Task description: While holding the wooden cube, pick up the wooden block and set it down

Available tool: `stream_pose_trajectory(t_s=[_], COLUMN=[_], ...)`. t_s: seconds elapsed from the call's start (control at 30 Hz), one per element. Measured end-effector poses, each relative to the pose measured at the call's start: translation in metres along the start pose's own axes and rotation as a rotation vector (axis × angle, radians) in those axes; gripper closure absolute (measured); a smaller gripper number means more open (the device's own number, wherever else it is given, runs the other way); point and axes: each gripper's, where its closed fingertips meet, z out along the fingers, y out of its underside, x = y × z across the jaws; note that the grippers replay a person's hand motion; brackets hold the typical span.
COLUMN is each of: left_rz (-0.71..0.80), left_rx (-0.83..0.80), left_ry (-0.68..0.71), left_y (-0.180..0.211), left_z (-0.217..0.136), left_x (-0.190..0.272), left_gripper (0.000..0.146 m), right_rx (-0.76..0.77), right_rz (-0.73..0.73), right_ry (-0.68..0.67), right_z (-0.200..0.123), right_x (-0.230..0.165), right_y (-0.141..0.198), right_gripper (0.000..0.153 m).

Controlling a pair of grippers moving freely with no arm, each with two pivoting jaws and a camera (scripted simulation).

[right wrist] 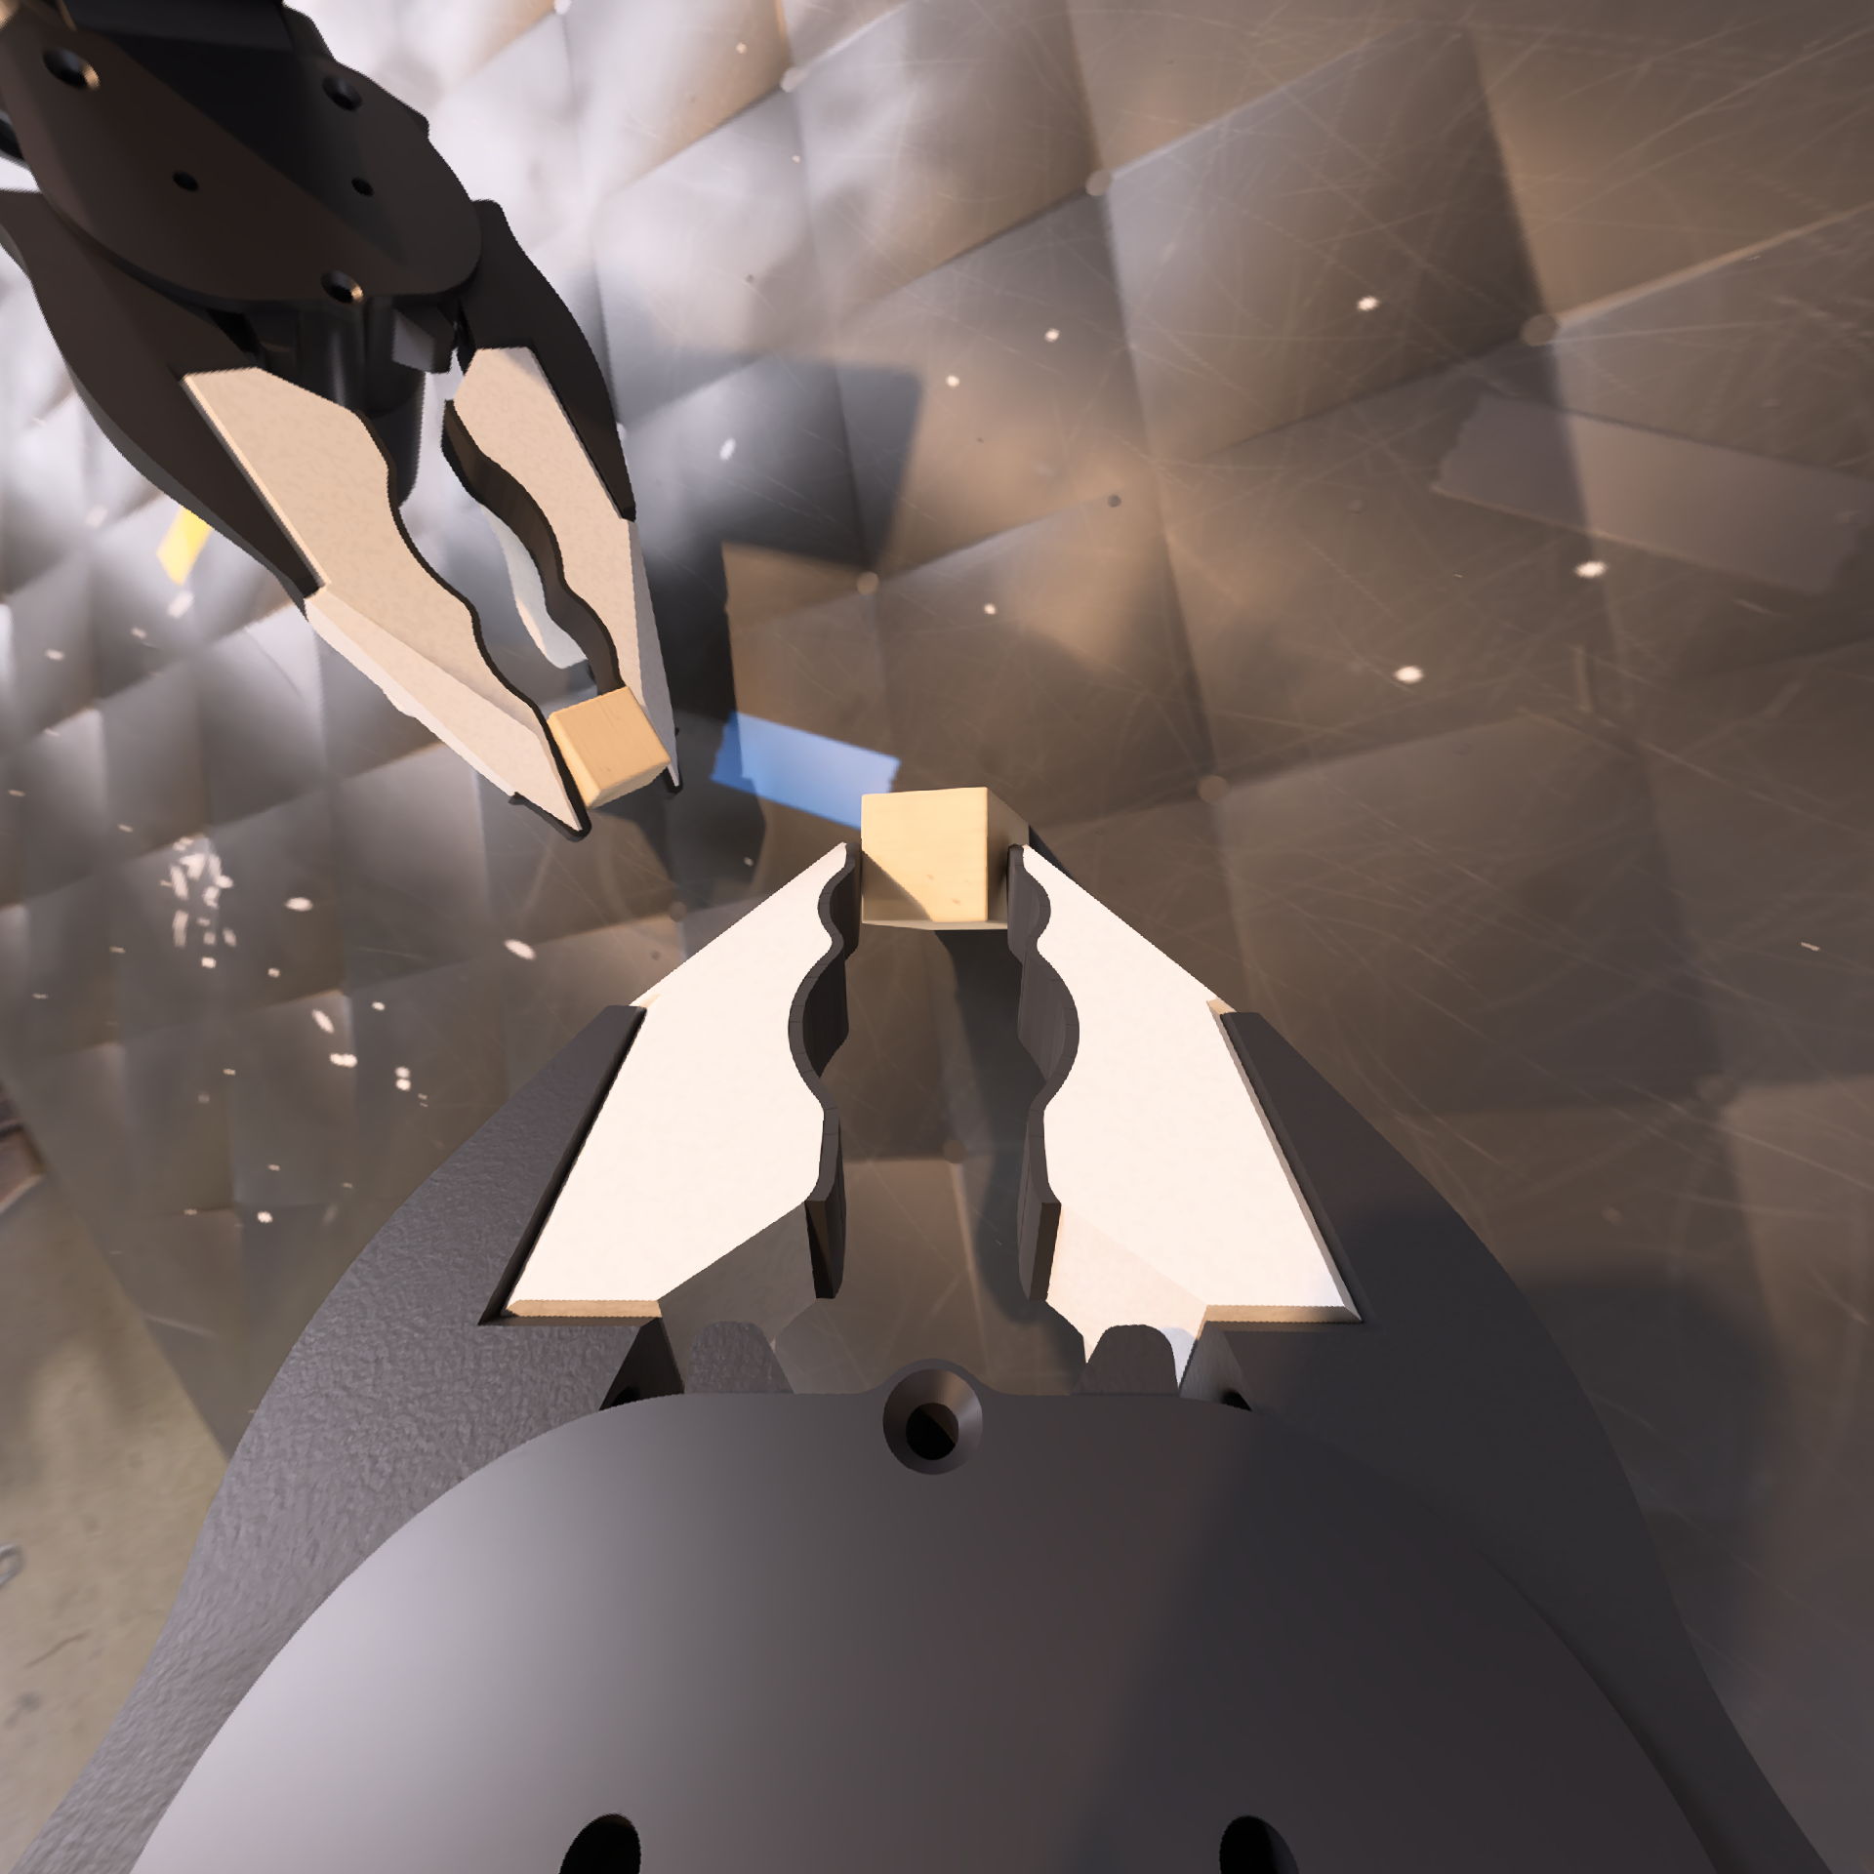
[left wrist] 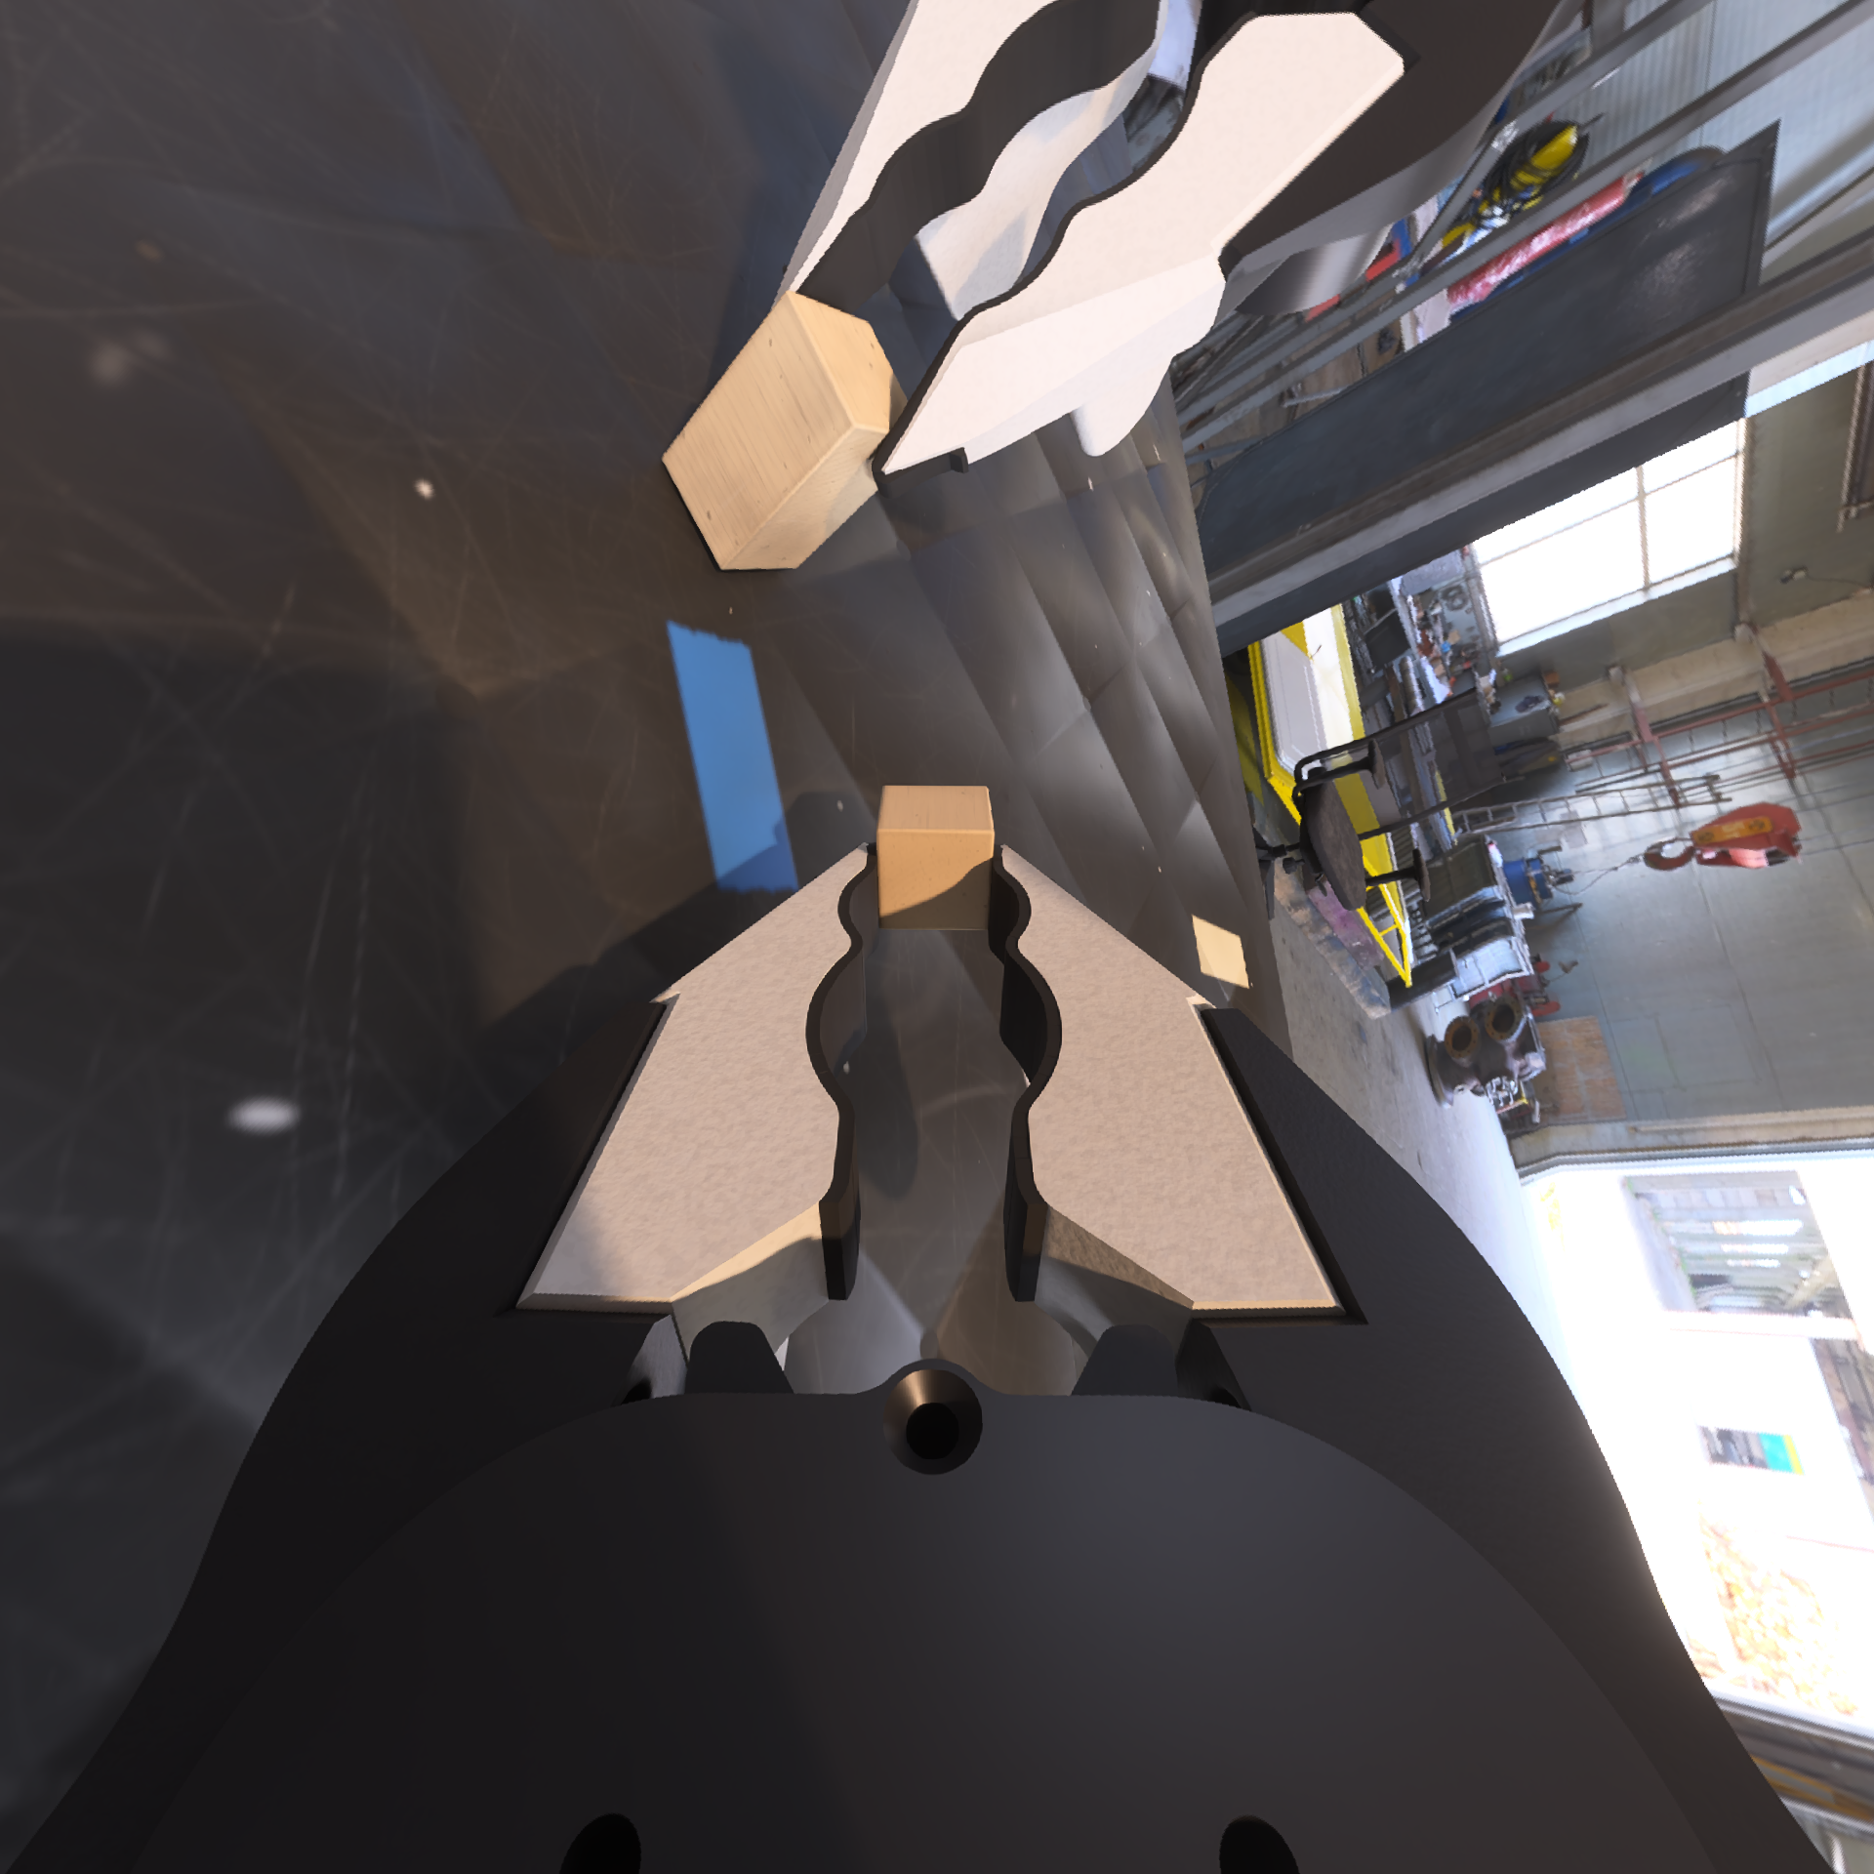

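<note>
My left gripper (left wrist: 933,862) is shut on a small wooden cube (left wrist: 933,852) at its fingertips, held above the dark scratched metal table (left wrist: 304,710). In the right wrist view this gripper (right wrist: 624,776) and its cube (right wrist: 608,752) hang at the upper left. My right gripper (right wrist: 935,862) is shut on the larger pale wooden block (right wrist: 933,857), pinched at the fingertips. In the left wrist view the right gripper (left wrist: 842,390) comes in from the top with the block (left wrist: 781,446) at its tip. I cannot tell whether the block touches the table.
A blue rectangular patch (left wrist: 725,750) lies on the table between the two grippers, also in the right wrist view (right wrist: 811,776). A small yellow patch (left wrist: 1217,948) lies near the table's edge (left wrist: 1232,811), with a workshop hall beyond it.
</note>
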Motion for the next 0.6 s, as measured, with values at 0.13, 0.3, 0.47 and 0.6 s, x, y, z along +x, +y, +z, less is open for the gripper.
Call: stream_pose_trajectory(t_s=[0.13,0.3,0.47,0.6], left_rz=[-0.017,-0.072,-0.106,-0.110], left_rx=[0.026,0.076,0.108,0.105], left_ry=[-0.021,-0.022,-0.013,0.004], left_y=[0.009,0.017,0.018,0.018], left_z=[-0.017,-0.030,-0.035,-0.034], left_x=[0.002,0.001,-0.004,-0.004], left_gripper=[0.126,0.126,0.126,0.126], right_rx=[0.002,0.010,0.024,0.024], right_rz=[0.045,0.033,0.057,0.013], right_ry=[-0.075,-0.100,-0.083,-0.044], right_z=[0.012,0.025,0.028,0.028], right_x=[-0.013,-0.024,-0.026,-0.028], right_y=[-0.009,-0.020,-0.022,-0.020], right_gripper=[0.124,0.123,0.123,0.123])
